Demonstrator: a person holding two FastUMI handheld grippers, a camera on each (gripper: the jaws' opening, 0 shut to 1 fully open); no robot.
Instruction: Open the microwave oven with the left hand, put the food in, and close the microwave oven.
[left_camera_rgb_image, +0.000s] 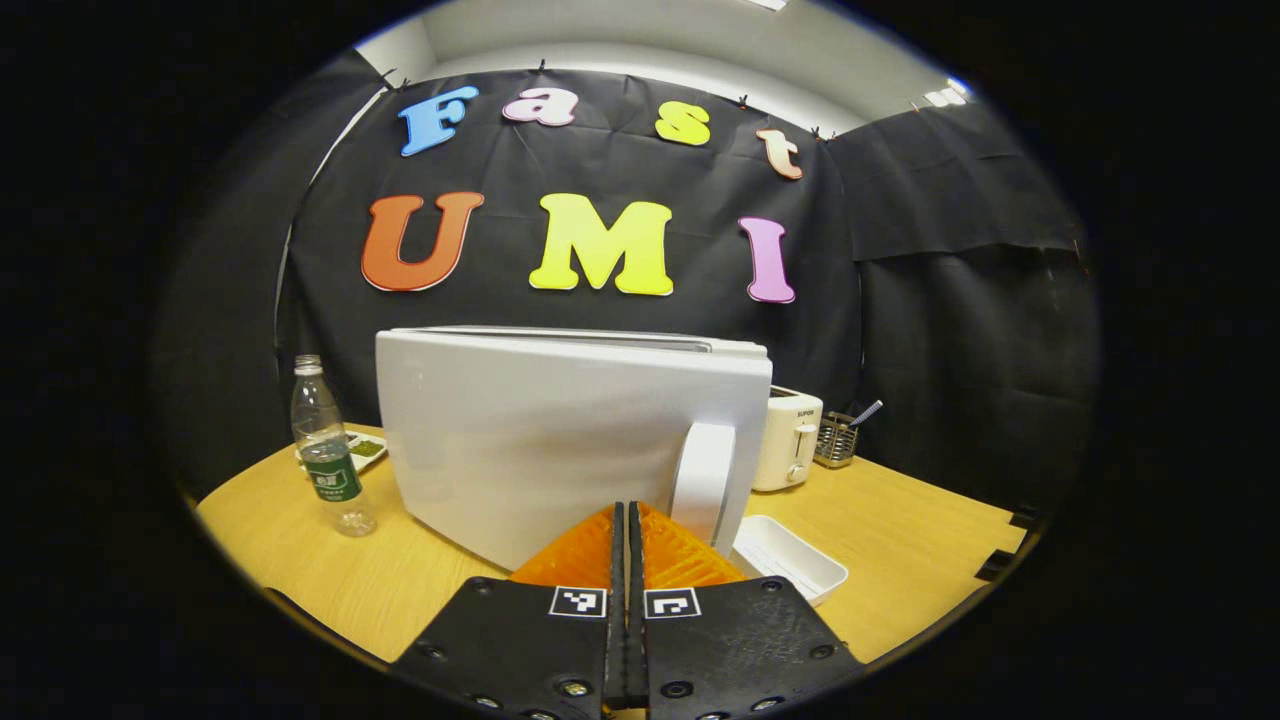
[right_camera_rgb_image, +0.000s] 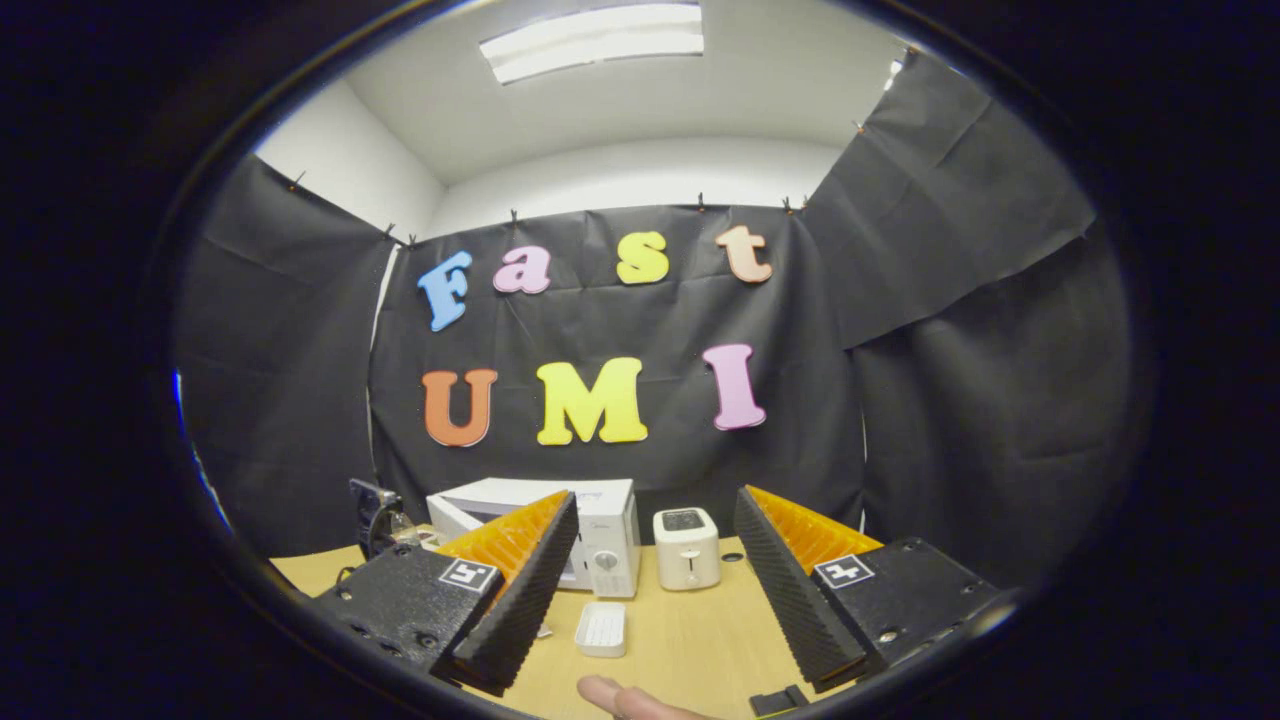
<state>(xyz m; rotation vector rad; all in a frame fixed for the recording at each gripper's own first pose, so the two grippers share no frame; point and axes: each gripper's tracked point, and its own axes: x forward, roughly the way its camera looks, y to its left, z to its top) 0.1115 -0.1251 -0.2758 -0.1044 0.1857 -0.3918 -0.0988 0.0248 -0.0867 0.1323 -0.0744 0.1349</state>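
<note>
While the left tongs (left_camera_rgb_image: 627, 560) sit clenched, fingers pressed flat together with nothing between them, they point straight at the white microwave oven (left_camera_rgb_image: 570, 440), which stands close ahead on the wooden table (left_camera_rgb_image: 900, 540). In the left gripper view its pale door panel faces the camera, and the curved white handle (left_camera_rgb_image: 703, 482) stands upright just past the fingertips, at about 1 o'clock from them; I cannot tell whether the tips touch the door. At 9 o'clock from the oven stands a clear water bottle (left_camera_rgb_image: 325, 450), with a small dish of something green (left_camera_rgb_image: 365, 449) behind it. At 3 o'clock sits a cream toaster (left_camera_rgb_image: 790, 437), and beyond that a wire holder with a utensil (left_camera_rgb_image: 840, 435). A shallow white tray (left_camera_rgb_image: 790, 557) lies on the table at 4 o'clock, near the oven's corner.

The right tongs (right_camera_rgb_image: 650, 590) hang released, jaws spread wide, well back from everything. In the right gripper view, between the spread fingers, the oven (right_camera_rgb_image: 600, 535), the toaster (right_camera_rgb_image: 687, 547) and the white tray (right_camera_rgb_image: 601, 629) show far off, the tray in front of the oven. A person's fingertip (right_camera_rgb_image: 615, 695) pokes in at 6 o'clock.
</note>
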